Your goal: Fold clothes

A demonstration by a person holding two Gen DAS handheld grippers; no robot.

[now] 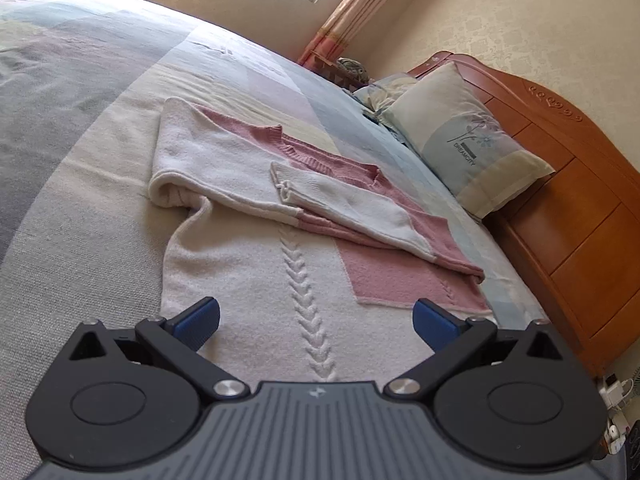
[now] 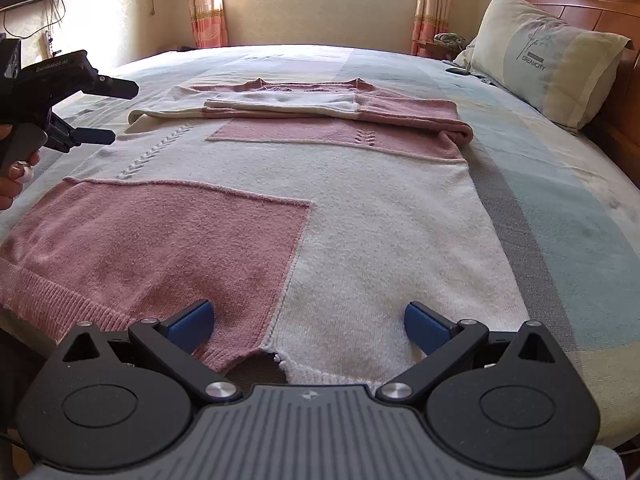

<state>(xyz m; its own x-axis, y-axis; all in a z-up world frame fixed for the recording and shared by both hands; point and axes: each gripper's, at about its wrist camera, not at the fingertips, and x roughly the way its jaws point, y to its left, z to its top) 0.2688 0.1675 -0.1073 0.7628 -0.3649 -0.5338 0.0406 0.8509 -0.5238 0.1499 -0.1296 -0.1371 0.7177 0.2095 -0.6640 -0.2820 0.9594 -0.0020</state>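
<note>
A pink and white knit sweater (image 2: 360, 208) lies flat on the bed, its sleeves folded across the chest at the far end. In the left wrist view the same sweater (image 1: 256, 264) stretches away, with a white sleeve (image 1: 344, 200) laid over the pink part. My left gripper (image 1: 316, 320) hovers open over the sweater's side, holding nothing. It also shows in the right wrist view as the left gripper (image 2: 120, 112), open, at the sweater's left edge. My right gripper (image 2: 308, 324) stands open just above the hem, nothing between its fingers.
The bed cover (image 2: 560, 208) has blue, grey and cream blocks. A pillow (image 2: 552, 60) leans against the wooden headboard (image 1: 560, 184) on the right. A window with orange curtains (image 2: 208, 4) is behind the bed. A hand (image 2: 12, 184) holds the left gripper's grip.
</note>
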